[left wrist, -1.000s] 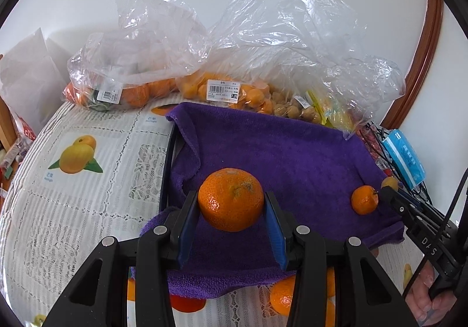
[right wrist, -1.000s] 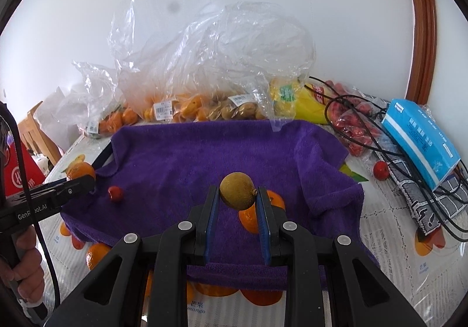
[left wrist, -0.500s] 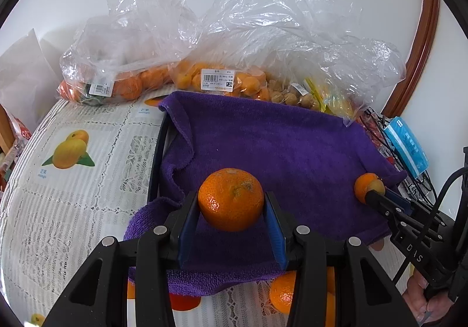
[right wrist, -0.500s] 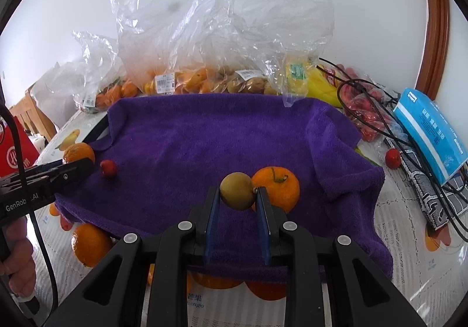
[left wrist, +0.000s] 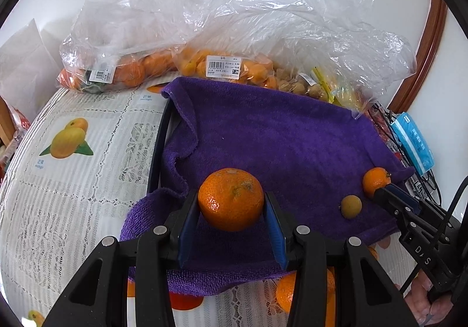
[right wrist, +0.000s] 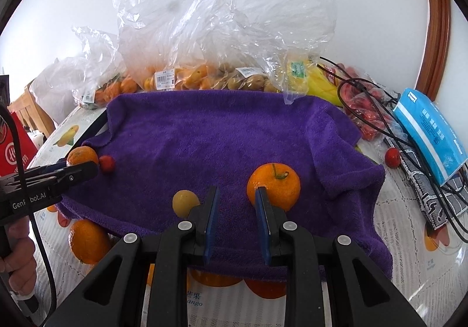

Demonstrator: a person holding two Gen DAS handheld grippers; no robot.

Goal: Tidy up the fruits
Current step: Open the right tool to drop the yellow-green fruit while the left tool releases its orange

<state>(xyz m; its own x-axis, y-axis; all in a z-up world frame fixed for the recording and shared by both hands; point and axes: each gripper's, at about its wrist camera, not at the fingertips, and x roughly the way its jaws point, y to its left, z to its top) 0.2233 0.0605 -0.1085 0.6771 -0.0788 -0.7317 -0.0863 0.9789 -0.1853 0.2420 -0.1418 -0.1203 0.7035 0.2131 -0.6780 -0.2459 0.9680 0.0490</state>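
My left gripper [left wrist: 231, 204] is shut on a mandarin [left wrist: 231, 199], held just above the near left part of the purple towel [left wrist: 278, 137]. My right gripper [right wrist: 236, 195] is open and empty over the towel's [right wrist: 204, 134] front edge. A small yellow-brown fruit [right wrist: 184, 203] lies on the towel just left of its left finger, and it also shows in the left wrist view [left wrist: 351, 206]. An orange with a stem [right wrist: 273, 186] sits just beyond its right finger. A small red fruit [right wrist: 107, 164] lies at the towel's left edge, next to the left gripper's tip.
Plastic bags of oranges and small fruits [left wrist: 222, 67] line the wall behind the towel. A blue tissue pack [right wrist: 430, 137], black cables [right wrist: 389, 128] and a red tomato [right wrist: 392, 157] lie to the right. A loose orange [right wrist: 87, 240] sits on the tablecloth before the towel.
My right gripper has opened and let go of the small yellow-brown fruit, which now lies on the towel by its left finger. My left gripper still holds the mandarin and moved slightly forward.
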